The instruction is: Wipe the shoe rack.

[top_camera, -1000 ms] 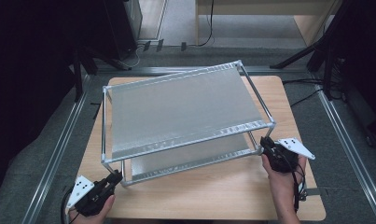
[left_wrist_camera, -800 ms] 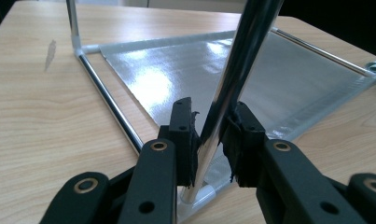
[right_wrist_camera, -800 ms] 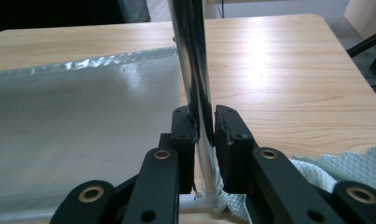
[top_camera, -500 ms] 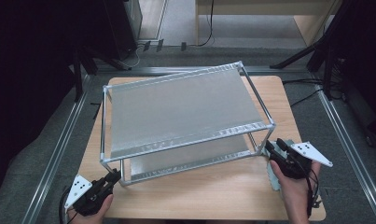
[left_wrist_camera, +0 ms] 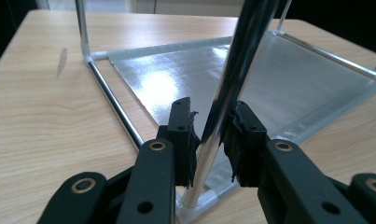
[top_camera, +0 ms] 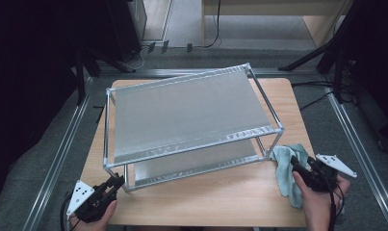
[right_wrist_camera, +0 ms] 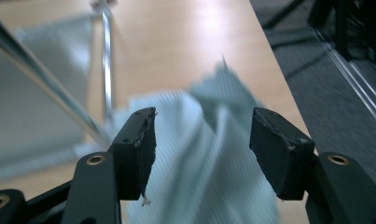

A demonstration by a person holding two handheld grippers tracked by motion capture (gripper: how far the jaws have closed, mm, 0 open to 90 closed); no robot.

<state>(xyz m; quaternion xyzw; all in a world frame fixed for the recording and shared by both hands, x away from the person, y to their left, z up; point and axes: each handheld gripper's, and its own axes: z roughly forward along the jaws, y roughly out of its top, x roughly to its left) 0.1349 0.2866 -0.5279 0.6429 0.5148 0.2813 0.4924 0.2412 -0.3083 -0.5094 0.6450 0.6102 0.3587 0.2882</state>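
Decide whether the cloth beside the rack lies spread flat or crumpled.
Crumpled: the cloth lies bunched in folds on the table by the rack's corner.

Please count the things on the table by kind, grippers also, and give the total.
Rack: 1
Cloth: 1
Grippers: 2, left gripper, right gripper
Total: 4
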